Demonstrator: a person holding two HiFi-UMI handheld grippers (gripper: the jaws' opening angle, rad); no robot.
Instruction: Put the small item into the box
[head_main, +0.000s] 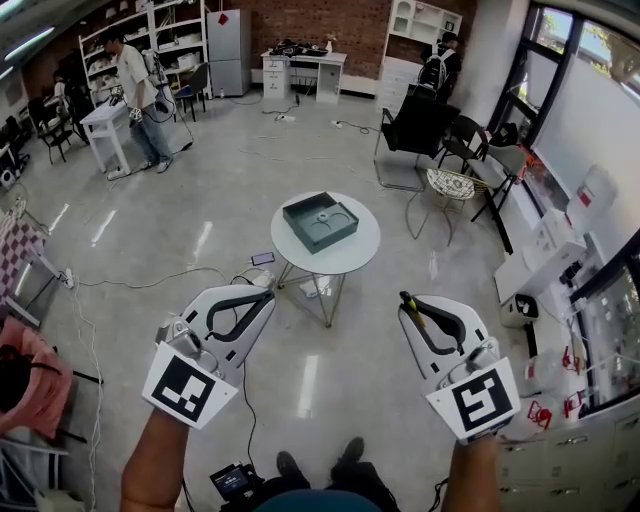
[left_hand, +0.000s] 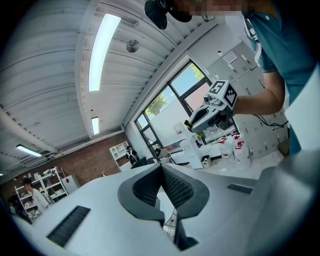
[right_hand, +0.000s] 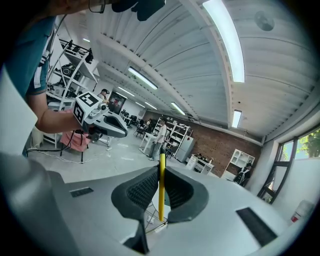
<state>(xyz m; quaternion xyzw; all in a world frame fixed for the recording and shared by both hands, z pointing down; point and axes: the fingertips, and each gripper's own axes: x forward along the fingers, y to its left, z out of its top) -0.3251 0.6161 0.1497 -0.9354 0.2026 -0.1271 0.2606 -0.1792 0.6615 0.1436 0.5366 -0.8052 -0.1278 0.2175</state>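
Observation:
A dark grey open box (head_main: 320, 221) sits on a small round white table (head_main: 352, 256) ahead of me. My right gripper (head_main: 408, 304) is held up at the lower right, well short of the table, shut on a thin yellow pen (right_hand: 161, 186) with a dark tip that stands upright between the pads. That pen's end pokes out of the jaws in the head view (head_main: 405, 300). My left gripper (head_main: 262, 297) hovers at the lower left, shut with nothing between its pads (left_hand: 170, 186).
Black chairs (head_main: 418, 125) stand beyond the table. Cables (head_main: 160, 278) trail over the shiny floor. A person (head_main: 136, 95) stands by a white desk at the far left. White cabinets and boxes (head_main: 560, 250) line the right side. A pink cloth (head_main: 30, 375) hangs at the left edge.

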